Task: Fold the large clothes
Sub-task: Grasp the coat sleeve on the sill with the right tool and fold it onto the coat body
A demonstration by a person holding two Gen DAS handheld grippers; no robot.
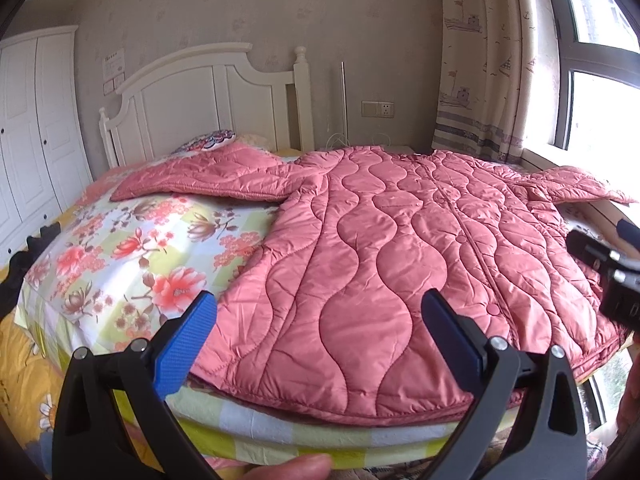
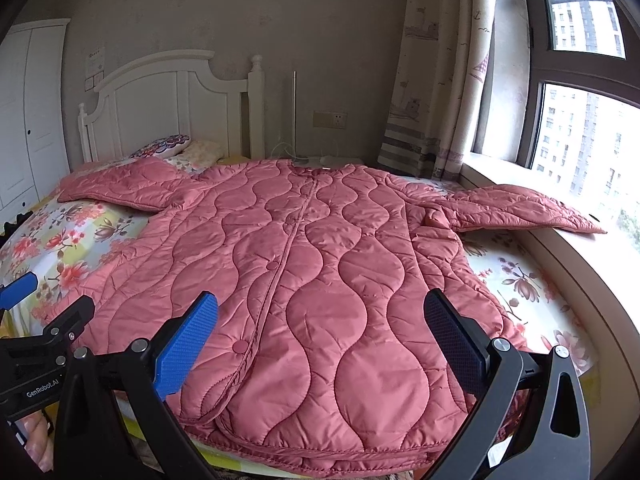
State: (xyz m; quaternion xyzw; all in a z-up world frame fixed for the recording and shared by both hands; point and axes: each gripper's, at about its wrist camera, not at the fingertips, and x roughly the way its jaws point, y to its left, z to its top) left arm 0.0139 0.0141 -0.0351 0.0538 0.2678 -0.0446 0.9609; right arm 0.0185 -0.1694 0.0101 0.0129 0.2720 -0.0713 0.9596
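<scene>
The left tool (image 1: 318,334) gapes wide at the bottom of its frame and holds nothing; the right tool (image 2: 320,336) is likewise wide and empty. Beyond both, filling mid-frame, the pink quilted coat (image 2: 304,280) lies flat, front up, on the floral bed (image 1: 132,248), sleeves spread toward either side. It looks puffy, light, limp and somewhat slick, so pinching a stitched hem corner or a cuff seems likelier to hold.

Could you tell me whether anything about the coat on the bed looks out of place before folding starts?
The pink quilted coat lies flat, but its right sleeve runs off the bed onto the window sill. Nothing looks damaged.
</scene>
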